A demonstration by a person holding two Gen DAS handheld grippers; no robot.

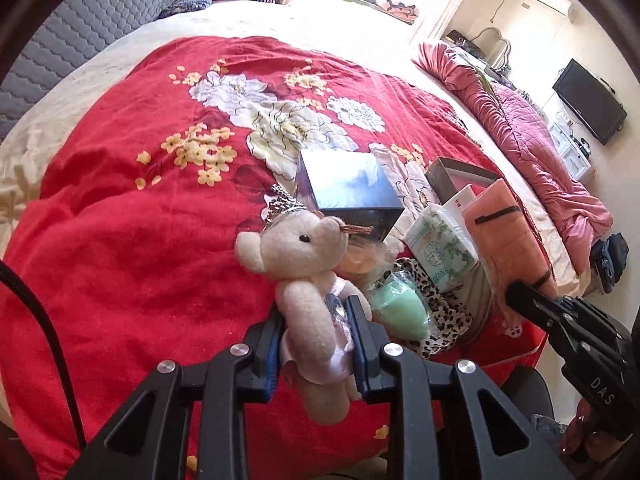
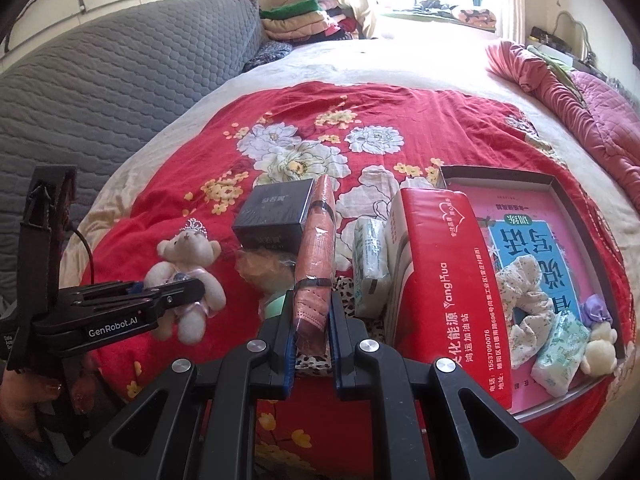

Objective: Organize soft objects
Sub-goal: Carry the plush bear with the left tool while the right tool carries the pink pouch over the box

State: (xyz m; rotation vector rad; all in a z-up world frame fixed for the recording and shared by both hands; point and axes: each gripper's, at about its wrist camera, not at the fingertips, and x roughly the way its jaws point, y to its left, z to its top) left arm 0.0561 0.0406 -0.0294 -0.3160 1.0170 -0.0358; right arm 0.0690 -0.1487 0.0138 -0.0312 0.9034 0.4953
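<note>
Gripping teddy bear [image 1: 308, 280] in left tongs [image 1: 316, 320]; right tongs [image 2: 312, 312] clamp orange pack [image 2: 318, 240].

cream teddy bear [image 1: 308, 280] with tiara, upright; flat orange wrapped pack [image 2: 316, 248], on edge, over red quilt

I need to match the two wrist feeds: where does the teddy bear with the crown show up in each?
Left wrist view: teddy bear at lower centre, clamped between the left claw fingers.
Right wrist view: the bear sits at lower left, with the left claw across its body.
Shared landmark: the dark box just beyond the bear on the red floral blanket.
</note>
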